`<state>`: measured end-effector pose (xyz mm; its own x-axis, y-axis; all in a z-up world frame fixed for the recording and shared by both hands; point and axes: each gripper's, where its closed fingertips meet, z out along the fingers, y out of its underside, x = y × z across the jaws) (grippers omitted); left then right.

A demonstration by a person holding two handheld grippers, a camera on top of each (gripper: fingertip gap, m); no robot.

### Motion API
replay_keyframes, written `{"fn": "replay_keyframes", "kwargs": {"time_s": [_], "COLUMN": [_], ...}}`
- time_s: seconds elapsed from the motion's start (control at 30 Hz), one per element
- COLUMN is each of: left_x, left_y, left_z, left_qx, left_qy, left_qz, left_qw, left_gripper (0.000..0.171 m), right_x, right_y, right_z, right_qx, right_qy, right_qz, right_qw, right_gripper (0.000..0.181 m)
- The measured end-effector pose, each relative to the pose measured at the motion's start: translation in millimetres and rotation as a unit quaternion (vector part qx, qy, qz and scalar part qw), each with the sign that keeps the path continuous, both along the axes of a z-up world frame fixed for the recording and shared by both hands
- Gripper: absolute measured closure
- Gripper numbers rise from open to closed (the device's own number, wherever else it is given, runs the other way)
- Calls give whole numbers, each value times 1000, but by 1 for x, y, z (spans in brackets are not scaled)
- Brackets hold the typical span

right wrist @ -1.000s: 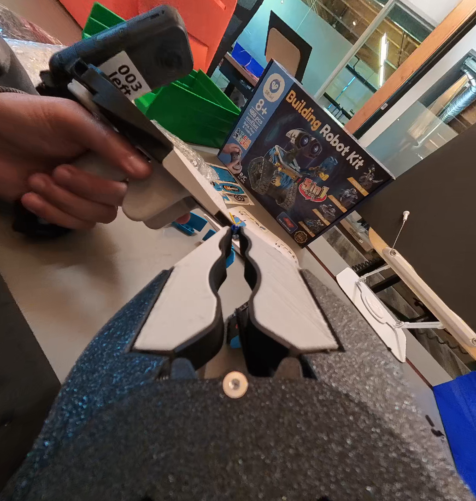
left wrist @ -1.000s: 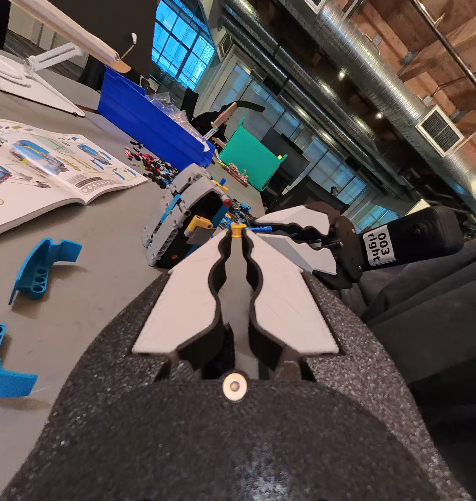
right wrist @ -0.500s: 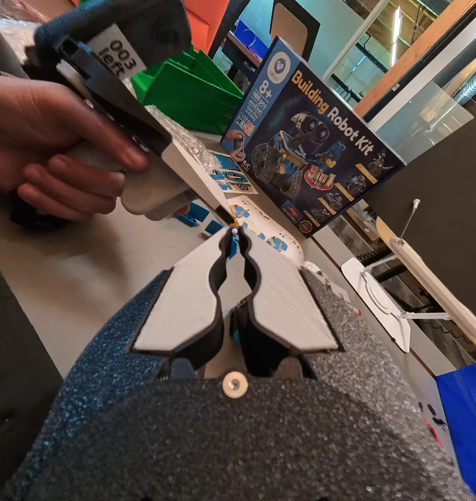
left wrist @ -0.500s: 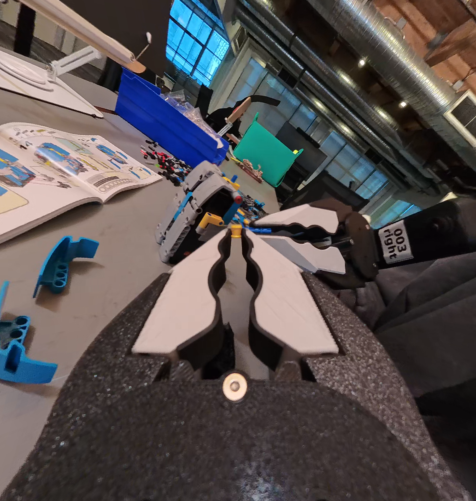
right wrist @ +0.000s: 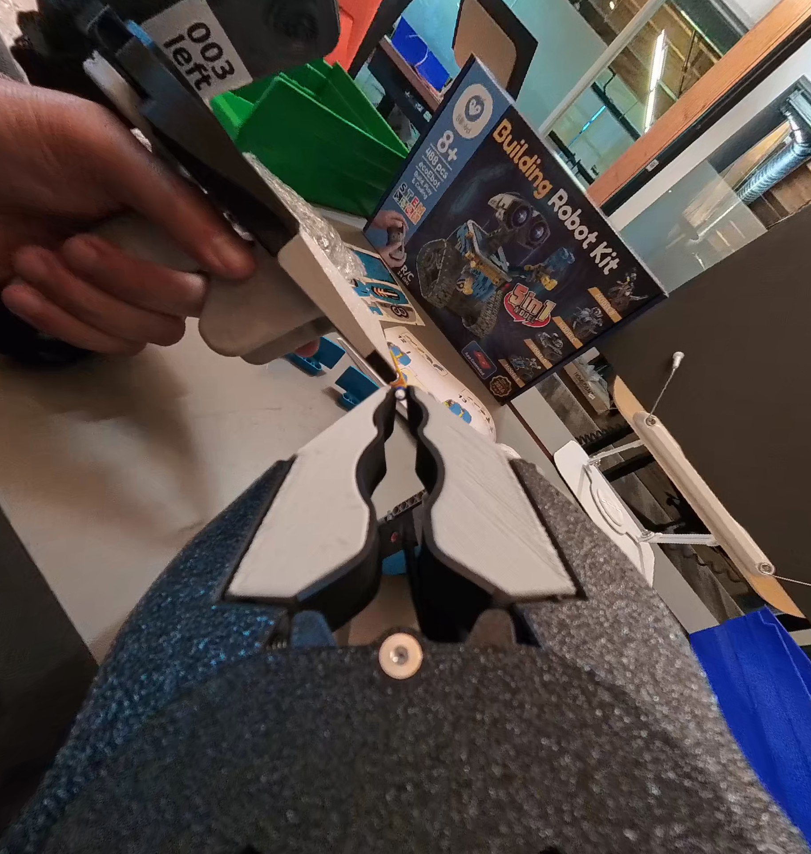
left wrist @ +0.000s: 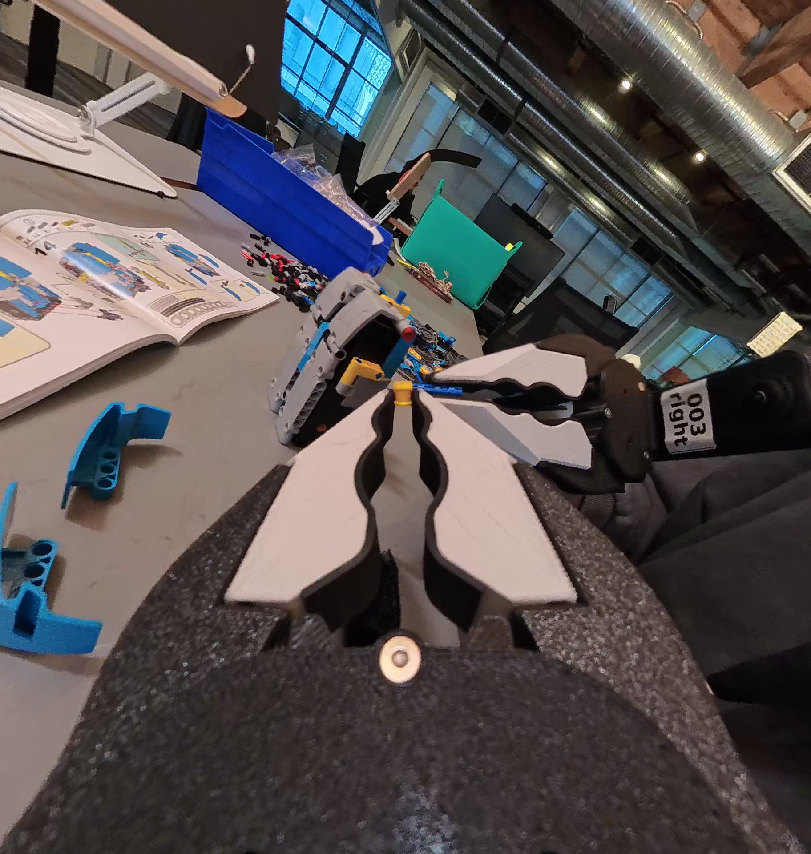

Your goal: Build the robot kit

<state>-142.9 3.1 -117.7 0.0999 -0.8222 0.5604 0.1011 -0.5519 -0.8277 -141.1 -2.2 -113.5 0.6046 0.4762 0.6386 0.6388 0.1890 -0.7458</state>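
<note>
Left tongs: my left gripper (left wrist: 401, 398) is closed down to a narrow gap, its tips pinching a small yellow connector (left wrist: 401, 397), raised above the grey table (left wrist: 209, 416).
Right tongs: my right gripper (right wrist: 401, 393) is nearly closed on a thin blue pin (left wrist: 440, 390); it comes in from the right, and the pin's tip meets the yellow connector.
My hand: my left hand (right wrist: 84, 231) wraps the left tool's handle, seen at left in the right wrist view.
Just beyond the tips: a grey and blue part-built model (left wrist: 338, 356) lies on the table.
Near left: two loose blue curved pieces (left wrist: 112, 448) (left wrist: 24, 582).
Far left: an open instruction booklet (left wrist: 93, 286), a scatter of small pins (left wrist: 288, 272) and a blue bin (left wrist: 274, 185).
Far side in right view: the kit's box (right wrist: 509, 240) stands beside green bins (right wrist: 311, 143).
</note>
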Motion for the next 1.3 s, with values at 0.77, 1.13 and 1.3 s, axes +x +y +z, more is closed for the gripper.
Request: {"fn": "replay_keyframes", "kwargs": {"time_s": [0.77,1.13,1.3], "left_x": [12,2,9], "left_y": [-40,-15,-21], "left_z": [14,6,-8], "left_qx": [122,221,239], "left_qy": [50,90,127], "left_qz": [-55,20,11], "left_qw": [990,971,963], "left_gripper": [165,165,165], "right_x": [6,16,9], "right_y": [-3,5,-1], "right_z": [-9,-35,-35], "right_qx": [-6,-103,-99], "right_qy": [-44,-12,-19], "right_qz": [9,-6,5], "right_qw": [999,995,995], "right_gripper": [178,177,177]}}
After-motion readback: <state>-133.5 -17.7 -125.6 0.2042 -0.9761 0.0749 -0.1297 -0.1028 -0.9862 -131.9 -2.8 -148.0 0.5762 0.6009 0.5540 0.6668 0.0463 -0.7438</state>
